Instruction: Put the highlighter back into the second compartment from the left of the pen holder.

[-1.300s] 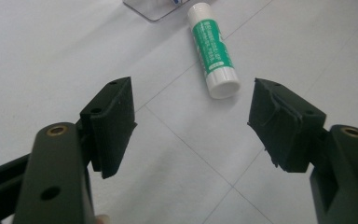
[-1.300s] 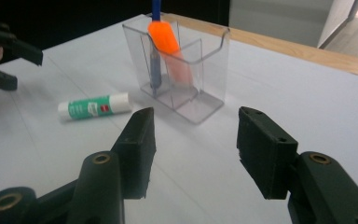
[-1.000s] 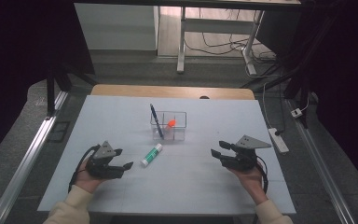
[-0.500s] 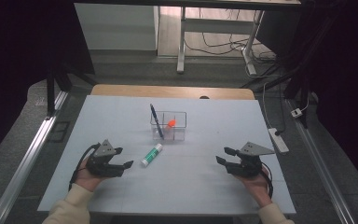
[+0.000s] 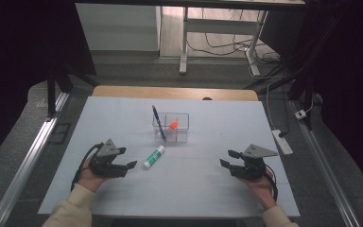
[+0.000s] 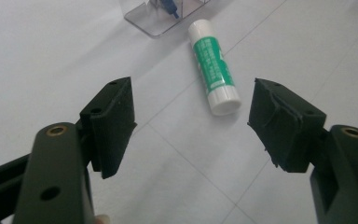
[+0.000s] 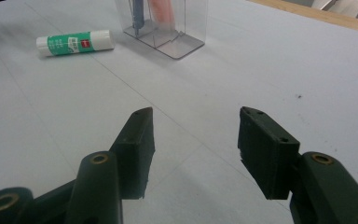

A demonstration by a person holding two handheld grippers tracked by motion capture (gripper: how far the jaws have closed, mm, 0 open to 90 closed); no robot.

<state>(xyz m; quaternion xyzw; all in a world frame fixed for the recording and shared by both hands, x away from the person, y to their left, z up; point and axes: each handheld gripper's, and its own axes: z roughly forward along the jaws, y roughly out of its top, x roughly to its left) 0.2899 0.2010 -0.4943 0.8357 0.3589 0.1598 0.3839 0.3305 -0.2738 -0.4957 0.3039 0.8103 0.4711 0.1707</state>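
High view: the left tongs (image 5: 128,164) rest low on the table (image 5: 208,198), with the jaws spread and nothing between them. They point at the glue stick (image 5: 154,156), which lies flat just right of them and a little nearer than the clear box (image 5: 179,135). The right tongs (image 5: 226,158) rest well apart on the right side of the table, also with the jaws apart and empty.

The step in hand seems to be the approach before a grasp; the stick is not yet touched. The next move probably calls for the left tongs to go forward until the jaws stand on both sides of the round body, across its length, and then to close gently, because a smooth cylinder can roll or slip out.

In the left gripper view the glue stick (image 6: 213,67) is a plastic cylinder with a green printed label and a flat white end. The pads (image 6: 113,119) are black, matte and blocky. The clear box (image 7: 168,28) in the right gripper view is hard transparent plastic with thin walls; a dark blue pen (image 5: 158,122) leans in it beside an orange thing (image 5: 174,125). The table has a pale, smooth cover with thin grid lines.
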